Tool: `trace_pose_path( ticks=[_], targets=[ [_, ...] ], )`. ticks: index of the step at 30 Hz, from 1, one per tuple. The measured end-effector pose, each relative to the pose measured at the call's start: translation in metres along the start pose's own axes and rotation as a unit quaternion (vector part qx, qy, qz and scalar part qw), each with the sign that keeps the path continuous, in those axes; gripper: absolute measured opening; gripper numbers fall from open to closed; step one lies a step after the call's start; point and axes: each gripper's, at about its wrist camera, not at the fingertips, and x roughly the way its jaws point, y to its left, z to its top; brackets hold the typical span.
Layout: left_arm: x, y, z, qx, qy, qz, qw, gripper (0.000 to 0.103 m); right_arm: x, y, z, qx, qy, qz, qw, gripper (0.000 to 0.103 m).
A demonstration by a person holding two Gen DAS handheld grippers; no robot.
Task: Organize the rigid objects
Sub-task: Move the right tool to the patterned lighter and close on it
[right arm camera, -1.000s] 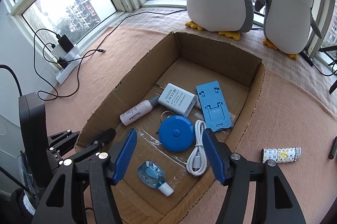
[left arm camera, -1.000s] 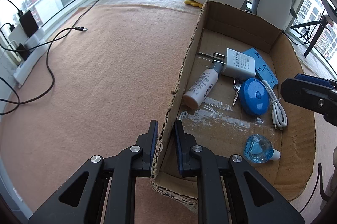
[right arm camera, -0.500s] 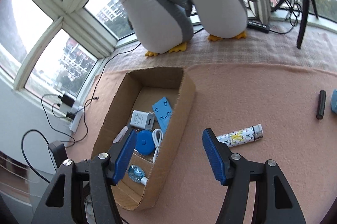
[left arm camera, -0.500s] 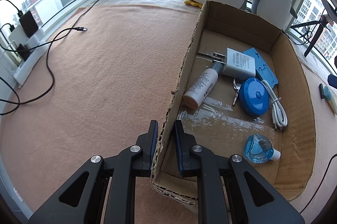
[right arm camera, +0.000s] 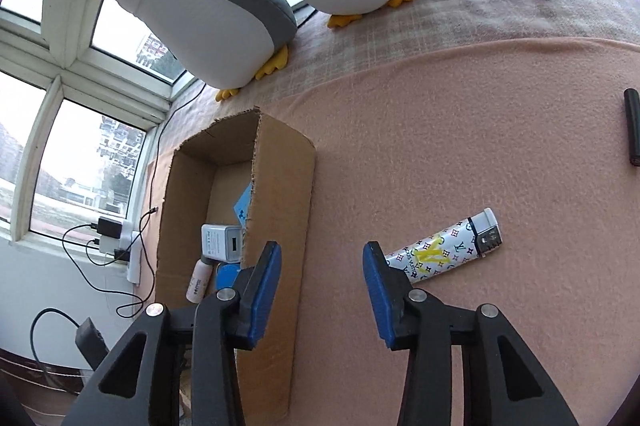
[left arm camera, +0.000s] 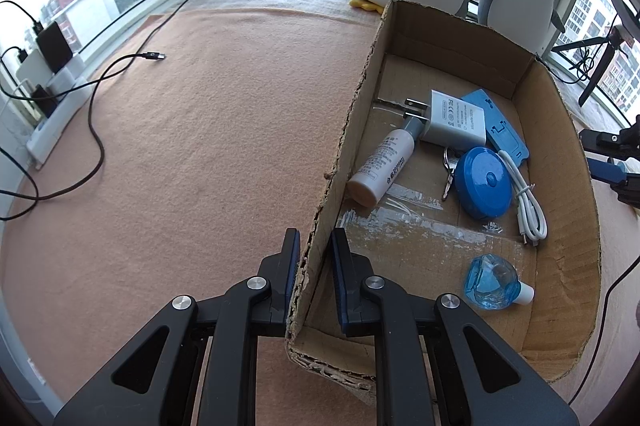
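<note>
Peach felt covers the table where the brown cardboard box, its wall pinched by the left gripper, already holds a white charger, blue round tape measure and more, while the patterned white lighter and a black cylinder lie outside, the right gripper nearing the lighter with jaws spread.

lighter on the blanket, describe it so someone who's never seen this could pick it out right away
Start at the open cardboard box on the pink blanket. On its outer side, just ahead of the open right gripper, lies the lighter. It is white with small coloured monogram marks and a silvery top, unlike the plain black stick farther off.
</note>
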Motion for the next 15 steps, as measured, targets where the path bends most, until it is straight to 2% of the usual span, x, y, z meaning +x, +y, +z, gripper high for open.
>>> trace_pose_path(
  ticks=[5, 10, 15],
  targets=[
    [0.001, 0.0, -0.001, -0.001, 0.0, -0.001, 1.0, 0.014, 0.011, -0.009, -0.003, 0.003, 0.024, -0.016, 1.0, 0.037],
    [0.001, 0.0, -0.001, -0.001, 0.0, -0.001, 1.0, 0.014, -0.003, -0.021, -0.007, -0.01, 0.027, -0.047, 0.998, 0.036],
    [0.001, -0.001, -0.002, 0.0, -0.002, 0.001, 1.0, 0.014, -0.016, -0.029, -0.003, 0.009, 0.006, -0.008, 1.0, 0.036]
  ],
)
